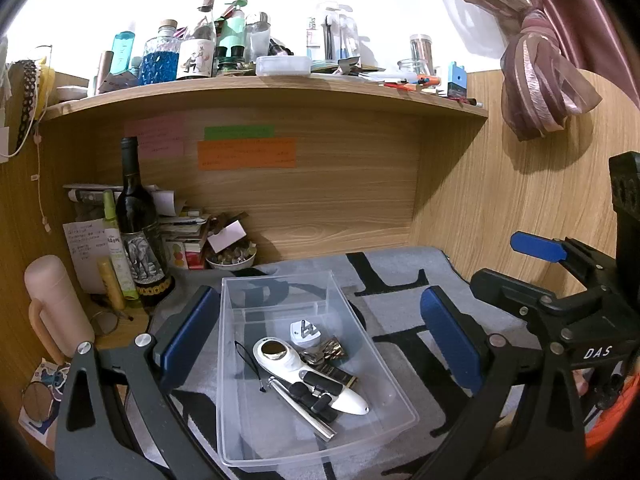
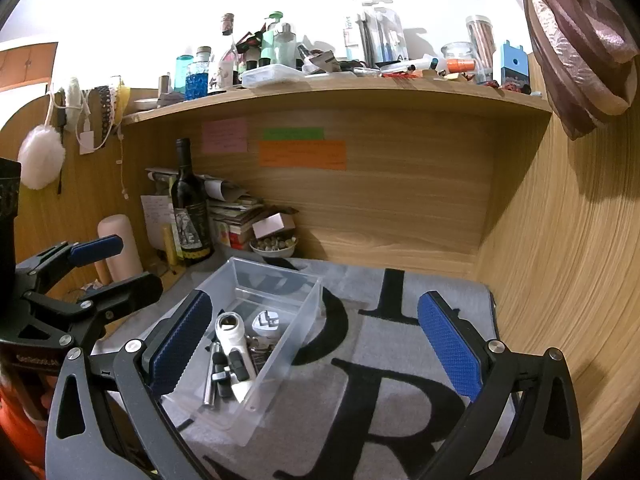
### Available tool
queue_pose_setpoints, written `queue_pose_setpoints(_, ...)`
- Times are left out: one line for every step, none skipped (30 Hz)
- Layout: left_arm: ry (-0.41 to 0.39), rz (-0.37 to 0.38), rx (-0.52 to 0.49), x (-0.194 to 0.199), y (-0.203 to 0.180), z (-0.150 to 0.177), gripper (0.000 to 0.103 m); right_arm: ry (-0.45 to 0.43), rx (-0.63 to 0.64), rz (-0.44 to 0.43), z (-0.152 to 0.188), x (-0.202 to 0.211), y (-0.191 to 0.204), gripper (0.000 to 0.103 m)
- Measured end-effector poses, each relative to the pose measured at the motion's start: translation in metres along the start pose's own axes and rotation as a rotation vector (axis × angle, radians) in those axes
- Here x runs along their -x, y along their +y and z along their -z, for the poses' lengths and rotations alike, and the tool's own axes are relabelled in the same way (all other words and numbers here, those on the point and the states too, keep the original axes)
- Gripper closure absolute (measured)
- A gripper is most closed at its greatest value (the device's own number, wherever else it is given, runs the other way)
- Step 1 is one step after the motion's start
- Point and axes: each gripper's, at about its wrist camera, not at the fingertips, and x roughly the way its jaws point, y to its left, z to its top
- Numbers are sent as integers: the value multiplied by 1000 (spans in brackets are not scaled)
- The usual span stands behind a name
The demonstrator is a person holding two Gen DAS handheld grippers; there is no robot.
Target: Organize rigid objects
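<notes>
A clear plastic bin point(image 1: 394, 392) stands on a grey mat with black letters point(image 1: 404, 280). In it lie a white handheld device point(image 1: 296, 364), a white plug adapter point(image 1: 302, 331), a silver metal rod point(image 1: 304, 410), keys point(image 1: 324, 352) and small black pieces. My left gripper point(image 1: 320, 340) is open and empty, its jaws either side of the bin. My right gripper point(image 2: 316, 344) is open and empty above the mat, to the right of the bin point(image 2: 298, 322). The right gripper also shows in the left wrist view point(image 1: 516, 258).
A wine bottle point(image 1: 138, 224), a pink flask point(image 1: 56, 300), stacked papers and a bowl of small items point(image 1: 232, 258) crowd the back left corner. A wooden shelf point(image 1: 280, 88) full of bottles hangs above. Wooden walls close the back and right.
</notes>
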Motion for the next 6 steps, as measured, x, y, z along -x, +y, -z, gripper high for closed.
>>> queue_pose_setpoints(0, 1, 0, 0, -1, 0, 1, 0, 0, 1, 0, 0, 0, 0)
queue_pose_setpoints(0, 0, 1, 0, -1, 0, 1, 0, -1, 2, 1, 0, 0, 0)
queue_pose_setpoints(0, 1, 1, 0, -1, 0, 1, 1, 0, 1, 1, -1, 0, 0)
queue_pose_setpoints(0, 0, 0, -1, -1, 0, 1, 2, -1, 1, 1, -2, 0, 0)
queue_pose_setpoints(1, 1, 1, -1, -2, -1, 1, 5, -2, 2, 1, -3, 0, 0)
queue_pose_setpoints(1, 1, 1, -1, -1, 0, 1, 7, -3, 0, 1, -3, 0, 0)
